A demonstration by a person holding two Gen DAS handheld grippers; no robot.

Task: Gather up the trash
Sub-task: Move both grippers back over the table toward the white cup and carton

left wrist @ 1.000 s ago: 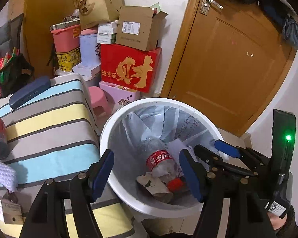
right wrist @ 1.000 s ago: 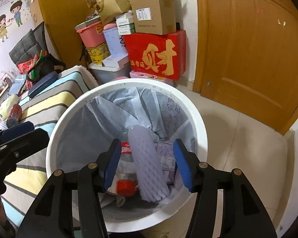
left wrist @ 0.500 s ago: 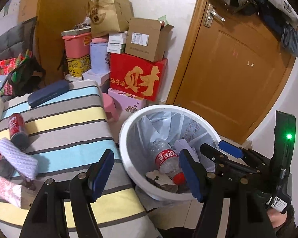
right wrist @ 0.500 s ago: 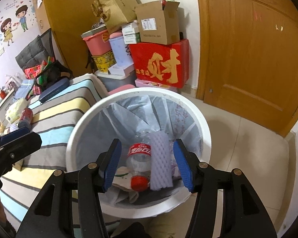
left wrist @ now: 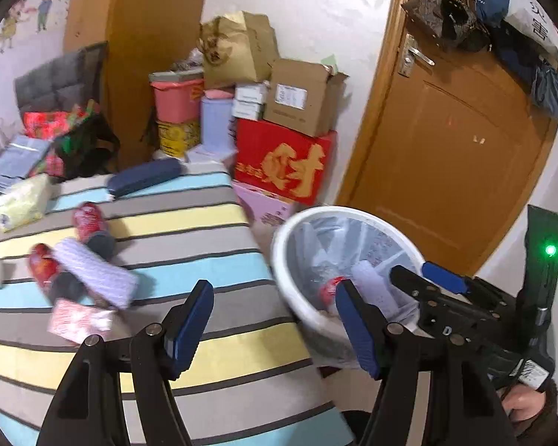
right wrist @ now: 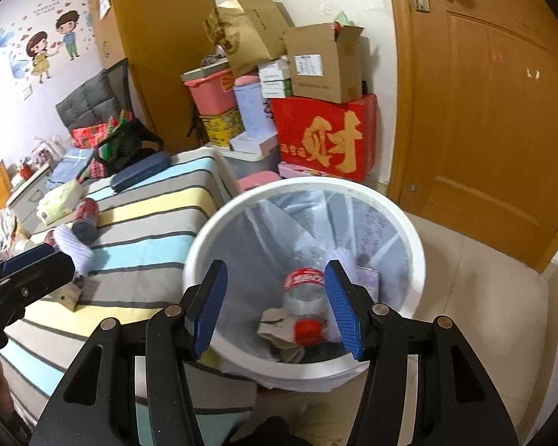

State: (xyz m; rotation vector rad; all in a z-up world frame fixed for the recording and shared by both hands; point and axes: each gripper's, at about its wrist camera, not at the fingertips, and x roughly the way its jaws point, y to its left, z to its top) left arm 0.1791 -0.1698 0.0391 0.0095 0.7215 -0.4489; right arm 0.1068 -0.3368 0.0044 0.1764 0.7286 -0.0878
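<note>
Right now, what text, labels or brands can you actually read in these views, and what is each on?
"财", large gold character: front of the red box.
Small gold characters beside it: too blurred to read.
White shipping label on the cardboard box: too small to read.
Red label on the plastic bottle in the trash bin: white script, unreadable.
Yellow box under the pink bin: print unreadable.

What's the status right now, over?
Both grippers, left and right, open, empty. Bottle and foam sleeve in white bin. Cans on striped cloth. Nothing blocking.

Black left claw (left wrist: 271, 319) — blue ribbed pads (left wrist: 189, 319), silver screws, green LED.
</note>
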